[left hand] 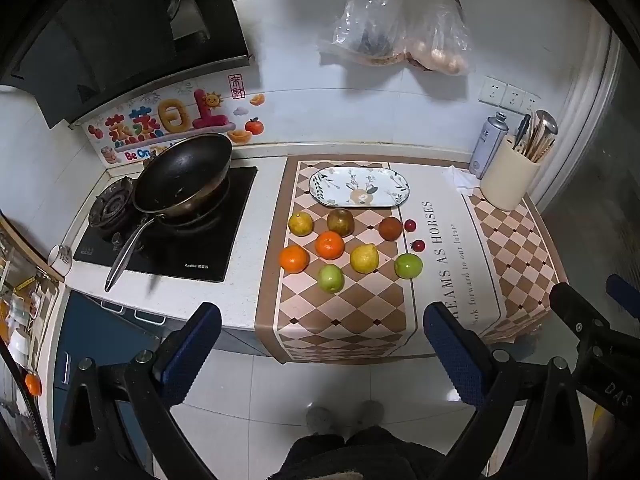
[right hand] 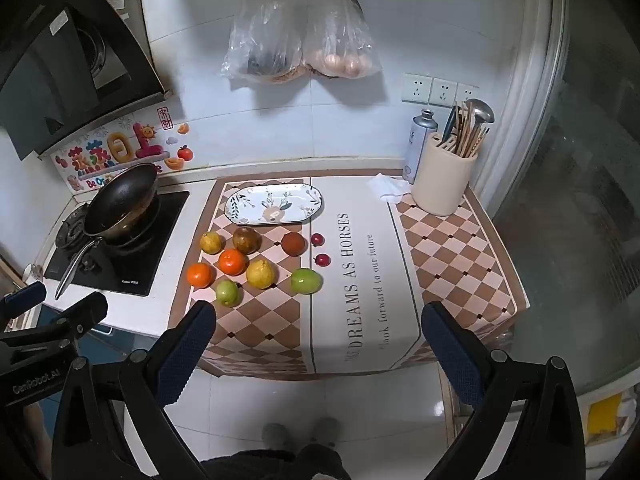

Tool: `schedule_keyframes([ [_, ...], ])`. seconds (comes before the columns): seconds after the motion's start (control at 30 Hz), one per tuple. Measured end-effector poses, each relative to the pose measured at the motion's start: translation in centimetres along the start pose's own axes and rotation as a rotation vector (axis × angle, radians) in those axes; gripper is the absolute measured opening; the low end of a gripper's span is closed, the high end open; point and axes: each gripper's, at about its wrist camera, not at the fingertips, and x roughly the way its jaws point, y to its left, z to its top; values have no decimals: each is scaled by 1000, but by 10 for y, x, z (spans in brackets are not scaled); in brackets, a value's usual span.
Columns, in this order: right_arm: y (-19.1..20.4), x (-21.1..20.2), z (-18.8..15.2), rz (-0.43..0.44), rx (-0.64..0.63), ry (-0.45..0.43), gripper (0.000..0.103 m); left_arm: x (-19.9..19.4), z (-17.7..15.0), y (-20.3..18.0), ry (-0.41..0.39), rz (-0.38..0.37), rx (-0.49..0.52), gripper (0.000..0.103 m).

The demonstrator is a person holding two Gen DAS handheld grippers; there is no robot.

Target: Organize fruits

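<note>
**Fruits loose on the desk mat, plate unloaded, both claws idle**

Fruits lie in a loose cluster on the checkered mat of the desk, just in front of the oval plate, which carries nothing. The cluster includes two oranges, a yellow lemon, two green fruits, two brownish fruits and two small red ones.

Left claw and right claw both hang spread wide, gripping nothing, short of the desk edge and well apart from the fruit.

Probable hazards:
- Round fruit may roll when nudged; neighbours lie close together, so one fingertip may displace another piece.
- Small red fruits may slip from the wide pads.
- The frying pan on the stove stands near the left side of the cluster; a wide approach may strike its handle.
</note>
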Motion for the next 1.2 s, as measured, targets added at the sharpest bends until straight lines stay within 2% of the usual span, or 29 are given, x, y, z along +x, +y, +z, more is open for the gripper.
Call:
schedule_keyframes([
  [0.23, 3, -2, 1, 15, -4, -2, 103, 0, 4, 17, 6, 4, -12, 103],
  [0.43, 11, -2, -2, 22, -21, -6, 103, -7, -3, 9, -13, 29, -17, 103],
  [1.2, 12, -6, -6, 39, -34, -6, 103, -8, -5, 13, -2, 27, -26, 103],
])
